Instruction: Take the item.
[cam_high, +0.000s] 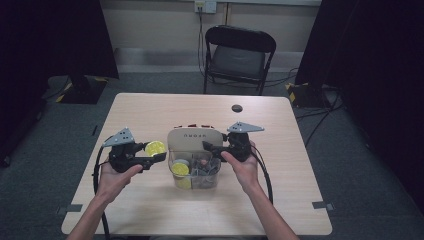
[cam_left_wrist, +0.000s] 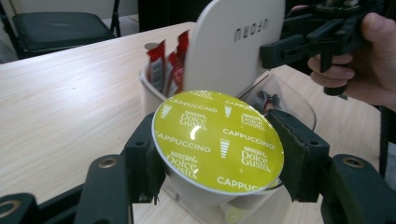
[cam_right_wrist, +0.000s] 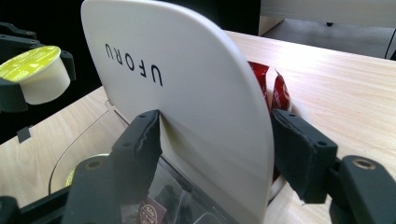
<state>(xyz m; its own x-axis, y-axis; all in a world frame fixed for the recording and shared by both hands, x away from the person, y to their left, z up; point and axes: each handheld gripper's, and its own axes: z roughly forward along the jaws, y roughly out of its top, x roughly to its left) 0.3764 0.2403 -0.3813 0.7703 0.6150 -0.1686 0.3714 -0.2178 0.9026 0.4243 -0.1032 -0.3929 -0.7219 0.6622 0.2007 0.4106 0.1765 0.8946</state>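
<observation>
My left gripper (cam_left_wrist: 217, 161) is shut on a white coffee capsule (cam_left_wrist: 217, 140) with a yellow-green "Cappuccino" foil top. It holds the capsule just left of a clear organiser box (cam_high: 196, 181). In the high view the capsule (cam_high: 155, 148) sits between the left gripper's (cam_high: 154, 154) jaws, above the table. My right gripper (cam_right_wrist: 215, 140) is shut on the box's cream lid (cam_right_wrist: 187, 93), marked UFORU, and keeps it standing upright. From above, the right gripper (cam_high: 209, 147) reaches the lid (cam_high: 194, 137) from the right. Another yellow-topped capsule (cam_high: 180, 169) lies inside the box.
Red sachets (cam_left_wrist: 161, 65) stand in a compartment behind the lid. A small dark round spot (cam_high: 237, 108) marks the wooden table (cam_high: 150, 210) near its far edge. A black folding chair (cam_high: 239, 55) stands beyond the table. Dark curtains flank both sides.
</observation>
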